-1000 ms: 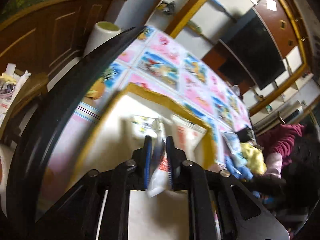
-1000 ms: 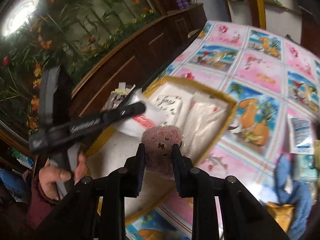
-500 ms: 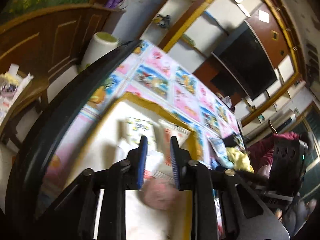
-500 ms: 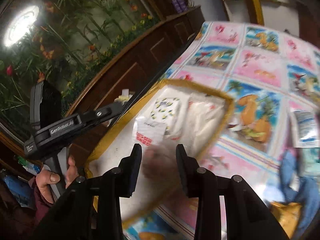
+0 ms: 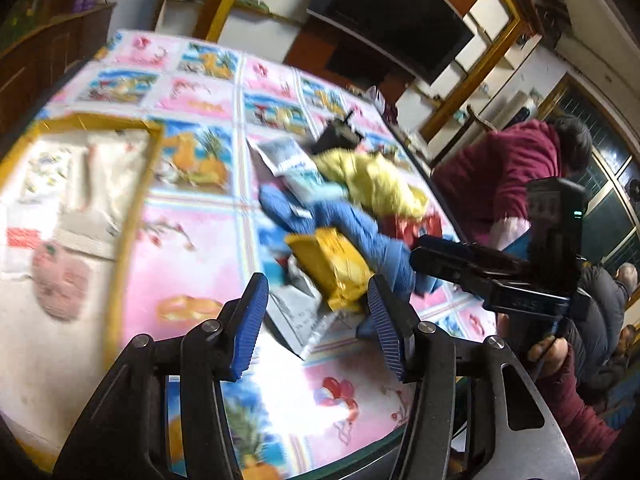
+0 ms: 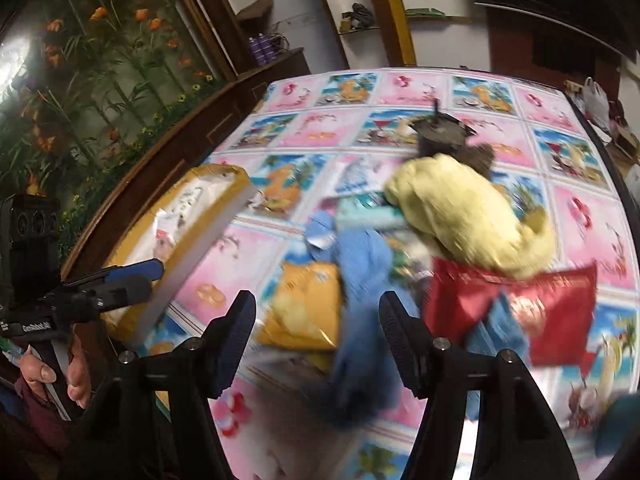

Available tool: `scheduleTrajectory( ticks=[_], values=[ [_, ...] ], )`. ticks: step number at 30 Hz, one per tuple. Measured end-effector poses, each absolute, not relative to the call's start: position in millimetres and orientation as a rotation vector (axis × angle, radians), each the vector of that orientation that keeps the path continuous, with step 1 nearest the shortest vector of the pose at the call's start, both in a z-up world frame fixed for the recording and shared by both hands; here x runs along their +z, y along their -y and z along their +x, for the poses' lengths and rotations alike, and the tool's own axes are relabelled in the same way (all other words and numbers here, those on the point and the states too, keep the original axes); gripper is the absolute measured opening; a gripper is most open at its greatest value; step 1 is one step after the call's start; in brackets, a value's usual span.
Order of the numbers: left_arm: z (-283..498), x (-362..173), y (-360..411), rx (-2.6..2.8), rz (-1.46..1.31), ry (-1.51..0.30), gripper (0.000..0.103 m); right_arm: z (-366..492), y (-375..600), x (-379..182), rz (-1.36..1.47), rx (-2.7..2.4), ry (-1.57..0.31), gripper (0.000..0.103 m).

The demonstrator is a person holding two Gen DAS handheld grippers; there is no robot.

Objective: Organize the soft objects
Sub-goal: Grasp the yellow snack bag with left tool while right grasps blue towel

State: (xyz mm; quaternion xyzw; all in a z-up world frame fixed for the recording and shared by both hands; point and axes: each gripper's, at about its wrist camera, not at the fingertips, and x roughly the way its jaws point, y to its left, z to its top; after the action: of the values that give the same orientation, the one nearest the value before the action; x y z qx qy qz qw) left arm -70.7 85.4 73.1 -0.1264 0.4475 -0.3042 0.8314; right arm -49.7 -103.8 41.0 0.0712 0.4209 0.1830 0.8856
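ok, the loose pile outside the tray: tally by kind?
Cloths: 2 (yellow cloth, blue cloth)
Packets: 5 (orange packet, red packet, teal packet, white-blue packet, silver packet)
Plush toys: 1 (dark plush)
Total: 8; blur may hide more.

We are finding the tray [image 5: 132, 216] lying left of the heap of soft things [image 5: 352, 216] on the table [image 5: 192, 248], the packets [image 5: 96, 184] sitting inside it.
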Motion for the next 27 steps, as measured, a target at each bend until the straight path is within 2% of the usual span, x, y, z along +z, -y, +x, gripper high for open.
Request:
scheduleTrajectory(
  ticks=[12, 13, 15, 16, 27],
  values=[
    [-31, 38, -39, -0.597, -0.408, -1.057, 0.052, -62, 115, 2, 0.103, 0.289, -0.912, 0.064],
    [-30, 37, -37, -0.592, -0.400, -1.060, 0.052, -60, 115, -1, 0.118, 0.294, -0.919, 0.061],
    [-29, 35, -34, -0.587, -0.384, -1.064, 0.052, -55, 117, -8, 0.137, 0.279, -0.933, 0.037],
    [-28, 33, -31, -0.584, -0.380, -1.069, 0.052, -54, 120, -10, 0.153, 0.279, -0.946, 0.032],
    [-27, 24, -6, -0.588, -0.264, -1.075, 0.052, -76, 142, -11, 0.191, 0.275, -0.948, 0.031]
  ],
)
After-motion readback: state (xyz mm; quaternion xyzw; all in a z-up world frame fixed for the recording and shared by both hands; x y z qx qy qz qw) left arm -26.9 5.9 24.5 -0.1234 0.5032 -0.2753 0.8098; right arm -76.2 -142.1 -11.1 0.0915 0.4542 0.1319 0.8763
